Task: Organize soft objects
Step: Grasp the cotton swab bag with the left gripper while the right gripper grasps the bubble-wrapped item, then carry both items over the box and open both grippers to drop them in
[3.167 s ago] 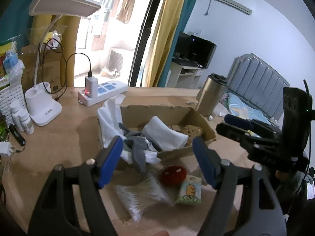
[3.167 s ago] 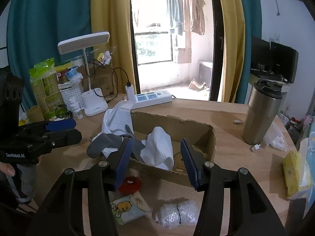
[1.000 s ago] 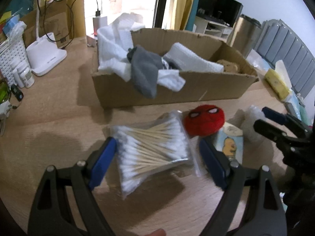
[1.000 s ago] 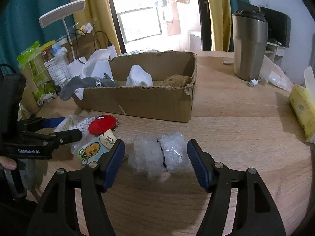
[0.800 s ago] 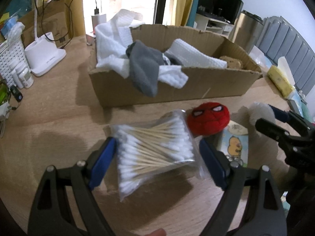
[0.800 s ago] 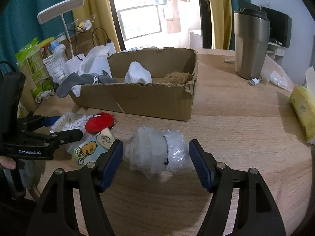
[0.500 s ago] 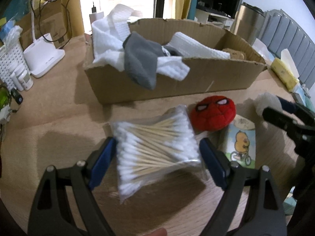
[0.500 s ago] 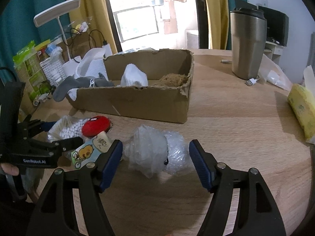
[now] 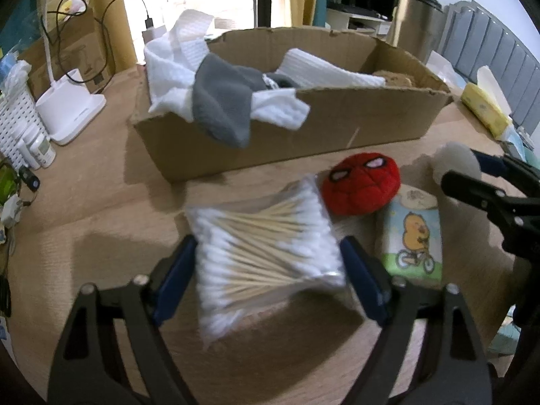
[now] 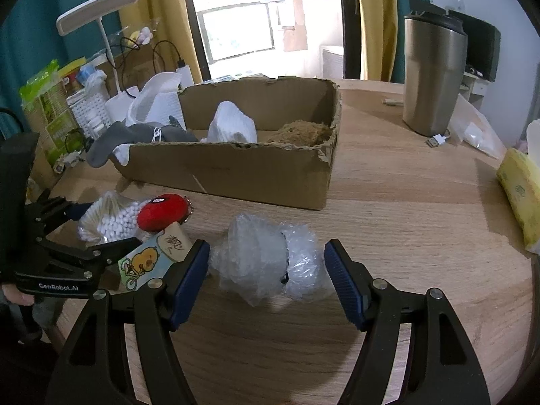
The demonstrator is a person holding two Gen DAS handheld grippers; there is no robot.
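The left gripper [image 9: 268, 276] points down at the wooden surface [image 9: 84, 209] with a clear bag of cotton swabs [image 9: 263, 246] lying between its blue pads [image 9: 172, 283]; its jaws have just been closing in on the bag, and the pads now sit right at the bag's two sides, though it is not clear from the blurred view that they press on it. Just to the right of the bag sits a red spider-mask plush [image 9: 361, 185], and beside that lies a tissue packet with a yellow duck [image 9: 413, 233] printed on it. The right gripper [image 10: 266, 280] straddles a crumpled wad of bubble wrap [image 10: 270, 263] that rests on the surface; its jaws stand fairly wide, with the left pad close against the wrap and a small gap showing at the right pad, so nothing is gripped. Behind these things stands an open cardboard box [image 10: 236, 172], holding a white towel [image 9: 175, 64] and a grey cloth [image 9: 219, 104] that hang over its near wall, a folded white cloth [image 10: 233, 125] and a brown fuzzy item [image 10: 300, 131] at its far right end. A steel tumbler [image 10: 432, 74] stands well apart to the right of the box, and a white desk lamp [image 10: 98, 6] rises behind its left end.
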